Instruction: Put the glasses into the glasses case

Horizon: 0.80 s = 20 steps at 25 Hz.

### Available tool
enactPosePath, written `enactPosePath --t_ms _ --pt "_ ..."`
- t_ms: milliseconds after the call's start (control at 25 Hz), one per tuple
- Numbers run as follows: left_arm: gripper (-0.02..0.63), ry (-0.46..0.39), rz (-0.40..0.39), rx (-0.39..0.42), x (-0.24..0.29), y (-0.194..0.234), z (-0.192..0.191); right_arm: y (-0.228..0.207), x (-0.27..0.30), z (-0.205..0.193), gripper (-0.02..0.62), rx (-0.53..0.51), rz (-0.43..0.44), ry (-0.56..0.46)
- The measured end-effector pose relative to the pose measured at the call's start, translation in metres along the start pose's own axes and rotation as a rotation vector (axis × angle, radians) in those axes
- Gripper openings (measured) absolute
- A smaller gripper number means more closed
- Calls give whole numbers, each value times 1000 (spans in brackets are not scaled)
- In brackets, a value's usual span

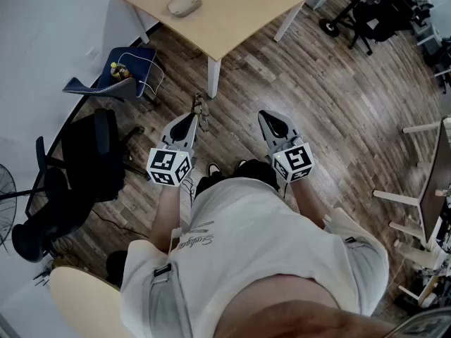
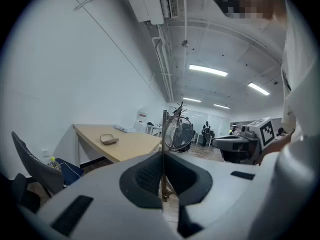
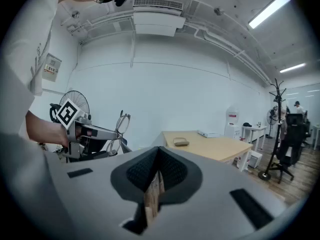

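Observation:
I stand on the wood floor, a few steps from the light wooden table (image 1: 232, 13). The beige oval glasses case (image 1: 184, 5) lies closed on its left part, also seen in the left gripper view (image 2: 109, 139) and the right gripper view (image 3: 181, 142). My left gripper (image 1: 195, 118) (image 2: 163, 156) is shut on the thin-framed glasses (image 1: 201, 110) (image 2: 175, 129), which stick up from its tips. The right gripper view shows those glasses (image 3: 119, 131) from the side. My right gripper (image 1: 266, 117) (image 3: 157, 161) is held beside the left one, shut with nothing in it.
A black office chair (image 1: 77, 167) and a blue chair with small items (image 1: 130, 72) stand to my left by the white wall. A fan (image 1: 5, 189) is at the far left. White racks (image 1: 423, 210) and dark equipment (image 1: 380, 9) are on the right.

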<state>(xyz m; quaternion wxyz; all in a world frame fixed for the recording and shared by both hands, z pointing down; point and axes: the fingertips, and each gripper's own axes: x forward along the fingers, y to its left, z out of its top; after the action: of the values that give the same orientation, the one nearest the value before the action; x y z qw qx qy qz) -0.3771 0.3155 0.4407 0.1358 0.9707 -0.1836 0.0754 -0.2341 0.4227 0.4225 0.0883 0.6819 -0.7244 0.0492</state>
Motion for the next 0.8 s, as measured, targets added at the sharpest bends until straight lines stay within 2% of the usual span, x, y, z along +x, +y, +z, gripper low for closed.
enactPosePath --t_ms 200,480,800 --pt "20 -6 14 -12 2 2 -3 0 -2 2 -6 -16 17 4" --pt "20 6 -15 -21 11 -3 -5 -10 -10 7 -6 -9 -24 -7" --pt "20 44 -16 -23 50 5 -3 -42 -6 -10 -5 31 -43 24"
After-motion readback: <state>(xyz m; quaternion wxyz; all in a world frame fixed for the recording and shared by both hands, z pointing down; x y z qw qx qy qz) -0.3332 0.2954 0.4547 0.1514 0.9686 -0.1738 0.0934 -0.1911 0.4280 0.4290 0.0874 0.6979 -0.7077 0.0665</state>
